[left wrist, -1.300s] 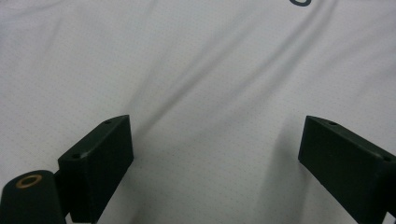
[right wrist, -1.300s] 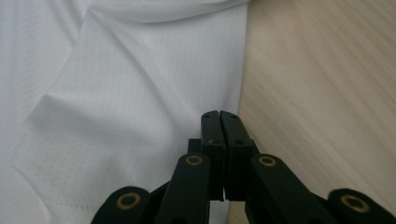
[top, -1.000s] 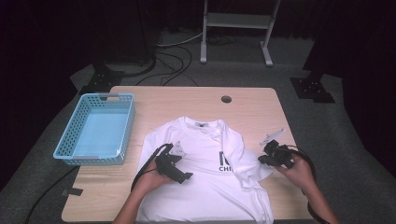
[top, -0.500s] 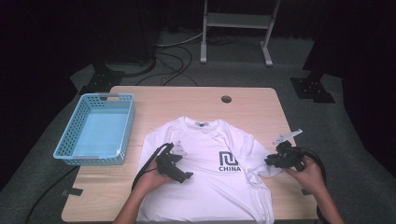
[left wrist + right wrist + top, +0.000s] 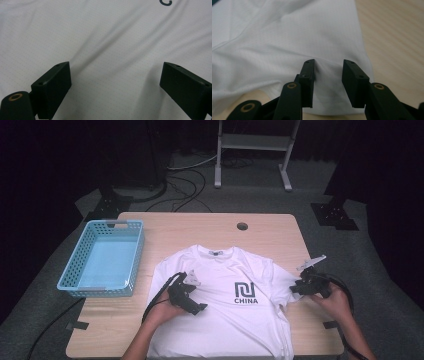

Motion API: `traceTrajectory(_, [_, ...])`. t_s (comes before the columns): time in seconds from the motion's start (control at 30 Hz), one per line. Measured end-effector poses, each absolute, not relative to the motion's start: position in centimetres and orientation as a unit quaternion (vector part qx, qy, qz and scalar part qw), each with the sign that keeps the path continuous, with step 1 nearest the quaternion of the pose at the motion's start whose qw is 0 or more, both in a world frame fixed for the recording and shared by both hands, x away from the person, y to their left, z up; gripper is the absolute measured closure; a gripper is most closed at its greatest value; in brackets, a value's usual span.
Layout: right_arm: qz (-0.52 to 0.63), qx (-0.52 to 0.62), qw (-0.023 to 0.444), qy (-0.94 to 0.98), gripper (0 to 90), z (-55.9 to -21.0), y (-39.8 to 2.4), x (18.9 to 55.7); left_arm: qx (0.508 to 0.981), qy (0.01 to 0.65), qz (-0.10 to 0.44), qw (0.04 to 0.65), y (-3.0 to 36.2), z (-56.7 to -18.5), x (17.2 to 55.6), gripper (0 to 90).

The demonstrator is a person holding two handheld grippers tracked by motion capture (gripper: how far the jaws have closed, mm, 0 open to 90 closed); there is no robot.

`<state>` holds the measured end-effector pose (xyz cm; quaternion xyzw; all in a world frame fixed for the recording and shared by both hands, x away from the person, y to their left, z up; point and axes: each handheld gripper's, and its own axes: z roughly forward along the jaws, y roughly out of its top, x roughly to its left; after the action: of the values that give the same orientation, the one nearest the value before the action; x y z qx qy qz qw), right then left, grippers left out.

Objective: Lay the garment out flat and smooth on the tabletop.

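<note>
A white T-shirt (image 5: 220, 320) with a dark "CHINA" logo lies spread face up on the wooden table (image 5: 200, 227). My left gripper (image 5: 199, 307) rests on the shirt's left chest area. In the left gripper view this gripper (image 5: 115, 85) stands wide open over smooth fabric (image 5: 112, 37). My right gripper (image 5: 296, 289) is at the end of the shirt's right sleeve. Its jaws have just been opening. In the right gripper view it (image 5: 328, 75) stands apart with the sleeve hem (image 5: 329, 97) lying loose between the pads.
A light blue plastic basket (image 5: 134, 262) sits at the table's left side, with nothing in it. A round cable hole (image 5: 242, 226) is in the tabletop near the far edge. Bare wood (image 5: 397, 37) shows to the right of the sleeve.
My right gripper moved to the right with the sleeve, unfolding it off the chest so the whole logo shows, and its jaws opened. The left gripper stayed put.
</note>
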<state>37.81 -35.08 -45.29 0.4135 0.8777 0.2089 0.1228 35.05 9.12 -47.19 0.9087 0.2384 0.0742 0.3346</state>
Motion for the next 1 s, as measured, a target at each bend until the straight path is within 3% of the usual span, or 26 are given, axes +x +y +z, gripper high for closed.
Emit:
traceTrajectory(0.2, [0.195, 0.446, 0.156, 0.86, 61.2, -45.0, -36.6, 39.0, 0.911, 0.236, 0.076, 0.329, 9.0, -47.1, 35.2, 9.1])
traceTrajectory(0.4, [0.252, 0.431, 0.119, 0.858, 61.2, -43.8, -36.5, 36.5, 0.911, 0.237, 0.077, 0.328, 8.9, -47.1, 35.2, 9.0])
traceTrajectory(0.6, [0.244, 0.387, 0.074, 0.886, 59.4, -45.0, -34.1, 35.2, 0.914, 0.235, 0.079, 0.322, 8.5, -47.1, 35.2, 8.0])
traceTrajectory(1.0, [0.203, 0.401, 0.102, 0.888, 49.9, -44.8, -36.2, 35.2, 0.913, 0.243, 0.094, 0.315, 9.5, -46.7, 35.0, 7.7])
